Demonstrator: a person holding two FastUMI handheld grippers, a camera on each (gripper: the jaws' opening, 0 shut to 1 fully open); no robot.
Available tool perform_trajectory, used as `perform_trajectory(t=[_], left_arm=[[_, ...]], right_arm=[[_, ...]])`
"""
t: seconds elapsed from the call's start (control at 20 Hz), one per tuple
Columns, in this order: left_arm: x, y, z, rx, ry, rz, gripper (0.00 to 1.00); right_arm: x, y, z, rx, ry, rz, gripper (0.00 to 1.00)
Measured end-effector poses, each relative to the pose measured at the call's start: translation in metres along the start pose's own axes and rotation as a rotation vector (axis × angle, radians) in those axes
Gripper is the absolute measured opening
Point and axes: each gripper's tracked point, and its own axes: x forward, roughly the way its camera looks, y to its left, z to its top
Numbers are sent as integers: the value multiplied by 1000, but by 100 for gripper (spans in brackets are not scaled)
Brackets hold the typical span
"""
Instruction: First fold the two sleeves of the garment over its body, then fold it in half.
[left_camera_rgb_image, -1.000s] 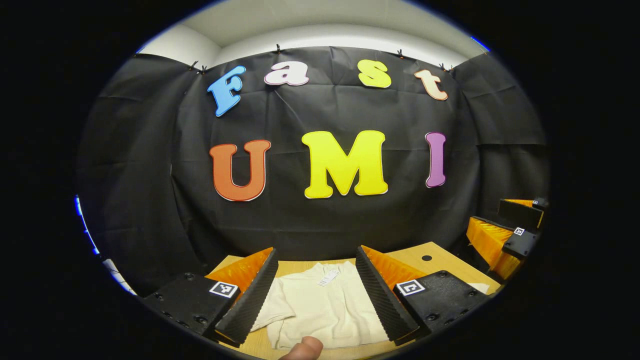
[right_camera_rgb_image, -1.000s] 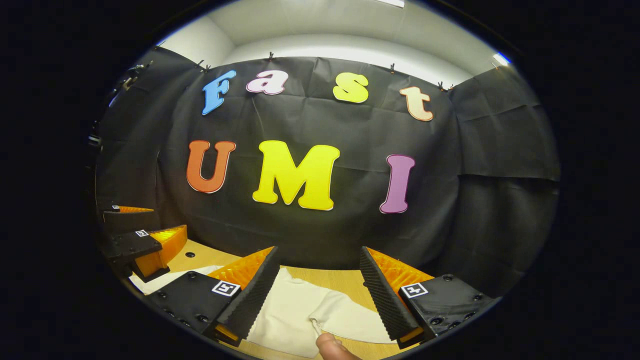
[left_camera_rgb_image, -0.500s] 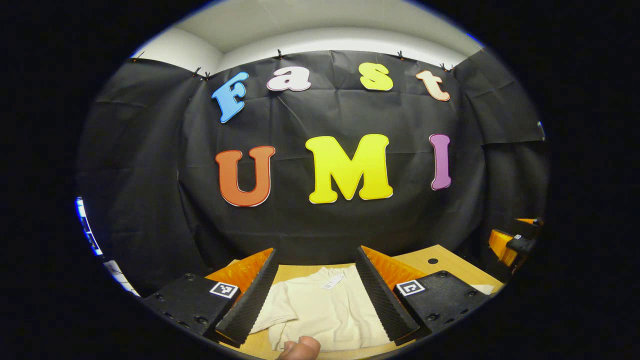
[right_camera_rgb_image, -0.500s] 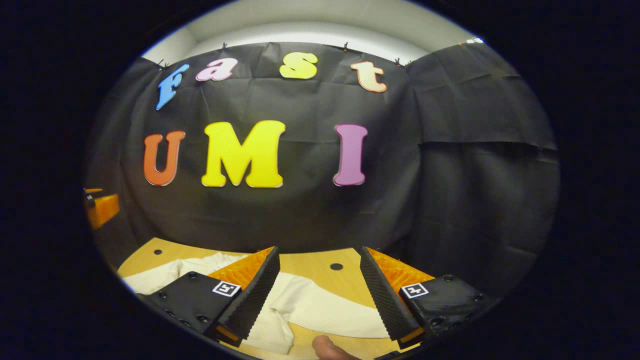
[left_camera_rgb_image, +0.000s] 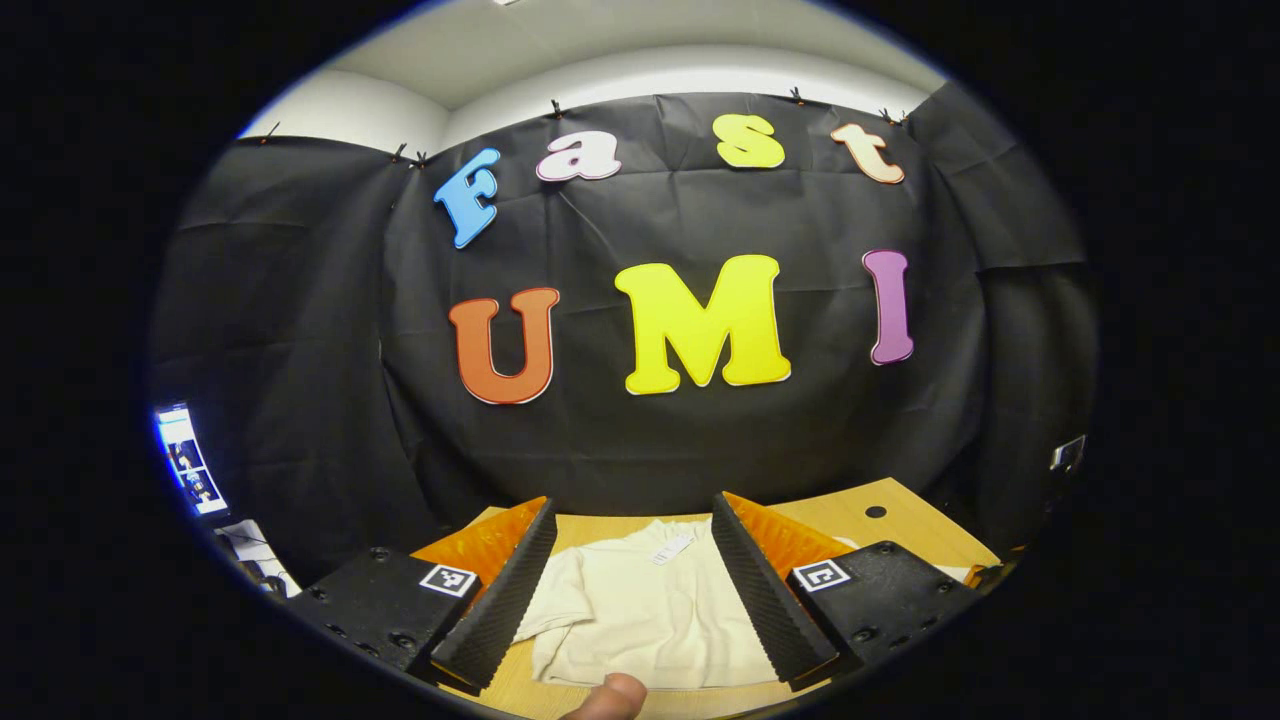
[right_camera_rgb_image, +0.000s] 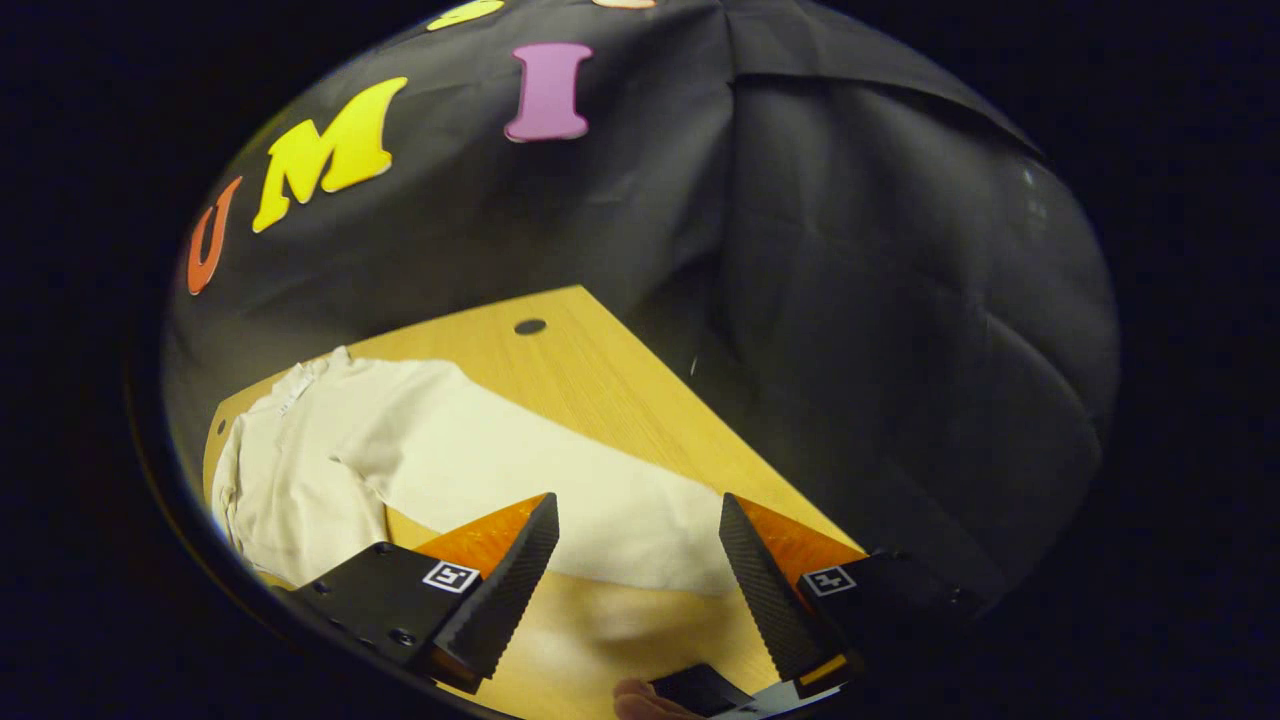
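A cream long-sleeved garment (left_camera_rgb_image: 650, 615) lies flat on the wooden table (left_camera_rgb_image: 905, 530), collar and tag (left_camera_rgb_image: 672, 548) at the far end. My left gripper (left_camera_rgb_image: 632, 508) is open and hovers above the garment's body, with one sleeve (left_camera_rgb_image: 560, 600) lying close beside its left finger. In the right gripper view the garment's body (right_camera_rgb_image: 290, 470) sits at the left and a long sleeve (right_camera_rgb_image: 520, 475) stretches across the table (right_camera_rgb_image: 610, 380) toward me. My right gripper (right_camera_rgb_image: 638, 505) is open and tilted down over that sleeve's end, with nothing between its fingers.
The table's right edge (right_camera_rgb_image: 730, 440) drops off against the black cloth wall. A round hole (right_camera_rgb_image: 529, 326) marks the table's far corner. A thumb (left_camera_rgb_image: 612, 695) shows at the bottom of the left gripper view. A lit screen (left_camera_rgb_image: 185, 460) stands far left.
My right gripper has swung to the right and tipped downward over the outstretched sleeve. It has left the right edge of the left gripper view. The left gripper has barely moved.
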Motion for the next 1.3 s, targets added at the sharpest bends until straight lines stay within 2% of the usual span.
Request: perform_trajectory(t=[0.2, 0.35, 0.55, 0.6, 0.75, 0.8, 0.9, 1.05, 1.3], left_arm=[[-10, -11, -1, 2, 15, 47, 99], [-16, -14, -1, 5, 7, 70, 99], [-16, -13, -9, 9, 26, 59, 99], [-14, -10, -11, 6, 28, 61, 99], [-5, 0, -16, -23, 42, 55, 99], [-3, 4, -18, -24, 45, 56, 99], [1, 14, -24, -20, 58, 56, 99], [9, 34, -36, -29, 87, 65, 99], [21, 58, -51, -41, 129, 74, 99]], right_arm=[[32, -23, -28, 138, 208, -84, 100], [43, -27, -29, 235, 301, -55, 100], [45, -29, -15, 245, 347, -82, 98], [50, -27, -21, 234, 395, -91, 98], [53, -25, -20, 204, 466, -113, 92], [53, -26, -22, 196, 488, -123, 95], [53, -23, -19, 188, 522, -139, 95], [57, -18, -20, 186, 563, -146, 74], [63, -18, -11, 181, 586, -139, 70]])
